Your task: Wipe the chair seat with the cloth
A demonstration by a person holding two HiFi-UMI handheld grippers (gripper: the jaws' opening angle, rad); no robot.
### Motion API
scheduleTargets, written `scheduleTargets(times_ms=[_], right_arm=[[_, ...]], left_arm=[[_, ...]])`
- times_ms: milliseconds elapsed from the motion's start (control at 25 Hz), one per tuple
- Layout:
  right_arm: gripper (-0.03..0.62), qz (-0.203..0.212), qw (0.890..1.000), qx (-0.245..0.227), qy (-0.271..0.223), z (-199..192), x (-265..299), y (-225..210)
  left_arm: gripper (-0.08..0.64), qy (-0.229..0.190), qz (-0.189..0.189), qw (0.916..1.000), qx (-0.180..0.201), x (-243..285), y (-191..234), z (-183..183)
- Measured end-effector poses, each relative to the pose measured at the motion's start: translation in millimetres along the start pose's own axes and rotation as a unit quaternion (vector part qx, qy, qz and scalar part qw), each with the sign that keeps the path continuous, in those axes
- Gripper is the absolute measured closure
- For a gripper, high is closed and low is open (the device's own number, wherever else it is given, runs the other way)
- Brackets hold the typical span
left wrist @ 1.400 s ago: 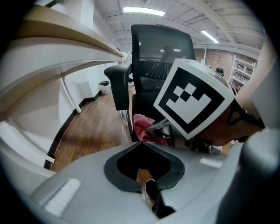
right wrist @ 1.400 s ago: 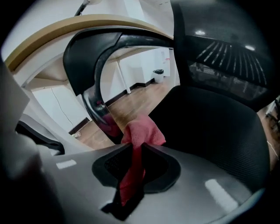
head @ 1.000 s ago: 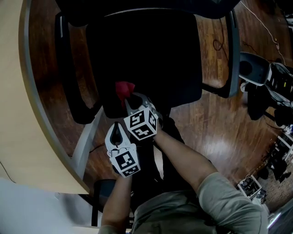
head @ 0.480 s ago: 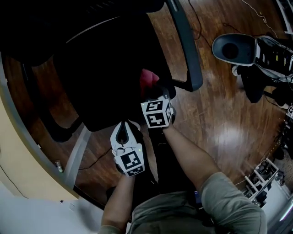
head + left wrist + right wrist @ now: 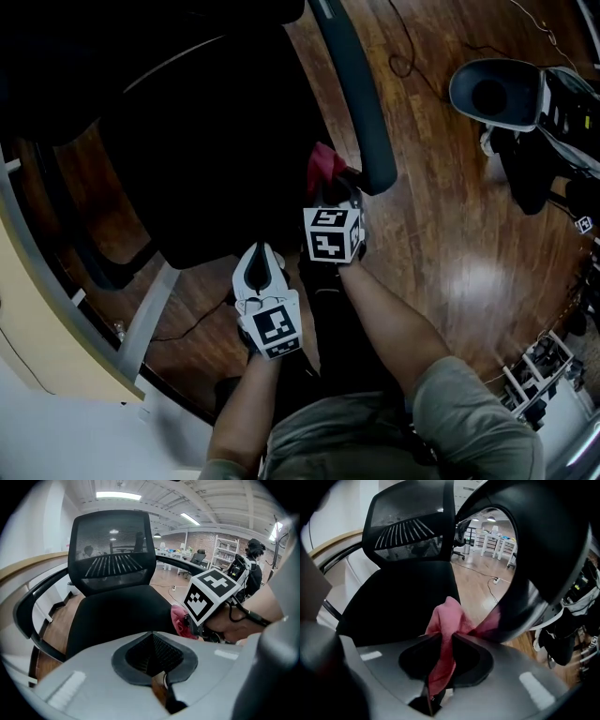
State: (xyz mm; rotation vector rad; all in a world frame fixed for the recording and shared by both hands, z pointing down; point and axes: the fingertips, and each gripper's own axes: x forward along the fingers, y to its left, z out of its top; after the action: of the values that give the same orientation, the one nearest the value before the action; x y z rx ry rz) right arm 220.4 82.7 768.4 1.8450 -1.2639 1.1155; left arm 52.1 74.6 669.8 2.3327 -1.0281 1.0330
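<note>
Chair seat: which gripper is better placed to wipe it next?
Right. The right gripper is clamped on the pink cloth at the chair seat edge, by the armrest. The left gripper is shut and holds nothing.

Armrest crowds right gripper from right; seat open leftward; desk bounds far left.

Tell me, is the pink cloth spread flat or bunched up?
Bunched up. The right gripper pinches the cloth between its jaws, and its folds stand gathered beyond them.
</note>
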Motion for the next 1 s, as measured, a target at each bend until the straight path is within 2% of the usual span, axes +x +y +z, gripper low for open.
scheduleTargets(times_ms=[200,360,440,560,760,1000], right_arm=[[0.528,-0.014,1.0,0.006,-0.006,1,1,0],[0.528,-0.016,0.999,0.007,-0.031,8,-16,23],[0.528,0.008,0.999,-0.003,-0.044,12,-30,56],[0.528,0.068,0.995,-0.039,-0.066,18,-54,129],[0.528,0.158,0.979,-0.104,-0.082,7,-84,257],[0.528,0.221,0.96,-0.155,-0.076,-14,-93,360]], left_arm=[[0.555,-0.003,0.0,1.0,-0.006,-6,9,-8],[0.555,-0.008,0.02,0.9995,-0.022,-26,47,-20],[0.555,-0.006,0.039,0.9986,-0.035,-42,77,-30],[0.555,-0.007,0.07,0.996,-0.054,-68,121,-46],[0.555,-0.004,0.097,0.9922,-0.078,-101,178,-79],[0.555,-0.003,0.115,0.9879,-0.105,-118,224,-113]])
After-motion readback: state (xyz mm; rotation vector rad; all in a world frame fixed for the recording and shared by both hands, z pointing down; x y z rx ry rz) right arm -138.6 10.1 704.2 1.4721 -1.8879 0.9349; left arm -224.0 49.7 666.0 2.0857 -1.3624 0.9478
